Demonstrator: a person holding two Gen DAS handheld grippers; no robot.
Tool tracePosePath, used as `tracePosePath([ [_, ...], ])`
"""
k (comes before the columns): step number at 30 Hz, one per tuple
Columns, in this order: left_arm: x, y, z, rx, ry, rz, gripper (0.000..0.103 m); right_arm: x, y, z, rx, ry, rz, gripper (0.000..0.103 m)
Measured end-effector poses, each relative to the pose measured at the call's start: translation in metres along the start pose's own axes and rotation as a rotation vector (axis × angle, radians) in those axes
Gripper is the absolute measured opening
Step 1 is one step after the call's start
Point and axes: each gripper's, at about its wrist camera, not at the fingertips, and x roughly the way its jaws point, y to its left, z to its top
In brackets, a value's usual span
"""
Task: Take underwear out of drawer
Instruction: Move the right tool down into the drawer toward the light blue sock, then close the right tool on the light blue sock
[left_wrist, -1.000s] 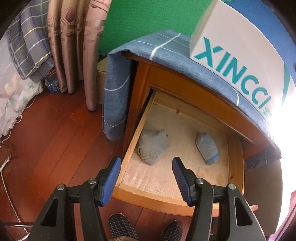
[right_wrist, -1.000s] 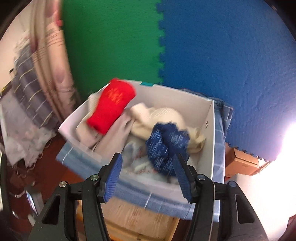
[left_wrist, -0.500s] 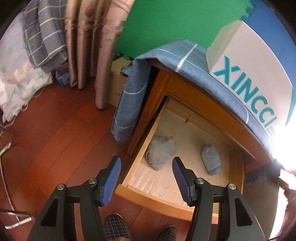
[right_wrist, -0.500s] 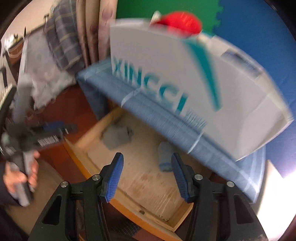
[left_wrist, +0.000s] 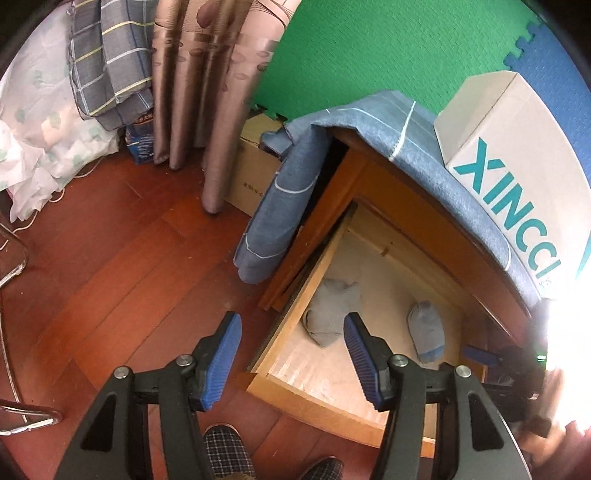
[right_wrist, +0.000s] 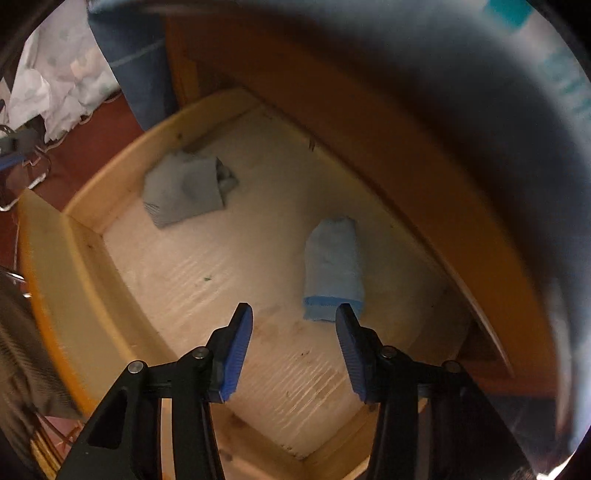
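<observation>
From the left wrist, the left hand-held gripper (left_wrist: 291, 356) hangs open and empty above the drawer (left_wrist: 314, 402) front; two folded underwear pieces lie inside, well apart. From the right wrist, the right hand-held gripper (right_wrist: 293, 347) gapes empty over the blue-hemmed underwear (right_wrist: 332, 267), likely light, soft and limp, so pinching across its thick folded middle looks best; the grey underwear (right_wrist: 184, 192) lies near the far left corner.

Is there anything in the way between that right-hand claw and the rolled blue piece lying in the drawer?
Nothing visible. The right gripper is open just above the bare drawer floor, and the blue rolled underwear lies right ahead by its right finger. The grey underwear lies apart, farther left.
</observation>
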Motion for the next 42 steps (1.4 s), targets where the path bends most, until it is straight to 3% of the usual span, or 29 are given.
tracePosePath([
  [4, 0.003, 0.002, 0.001, -0.007, 0.001, -0.010, 0.059, 0.020, 0.003, 0.002, -0.057, 0.012, -0.035, 0.044],
  [11, 0.005, 0.000, 0.002, 0.003, 0.005, -0.005, 0.059, 0.032, 0.017, 0.004, -0.181, -0.075, -0.153, 0.045],
  [15, 0.005, -0.002, 0.001, 0.007, 0.008, -0.005, 0.059, 0.049, 0.023, 0.001, -0.246, -0.059, -0.206, 0.042],
  [35, 0.009, -0.008, 0.000, 0.039, 0.018, -0.004, 0.059, 0.098, 0.001, 0.001, -0.244, -0.110, -0.306, 0.059],
  [39, 0.010, -0.010, -0.001, 0.051, 0.017, 0.000, 0.059, 0.102, 0.003, -0.001, -0.265, -0.120, -0.331, 0.052],
  [42, 0.010, -0.012, -0.001, 0.058, 0.016, 0.001, 0.059, 0.102, 0.007, -0.006, -0.270, -0.112, -0.342, 0.039],
])
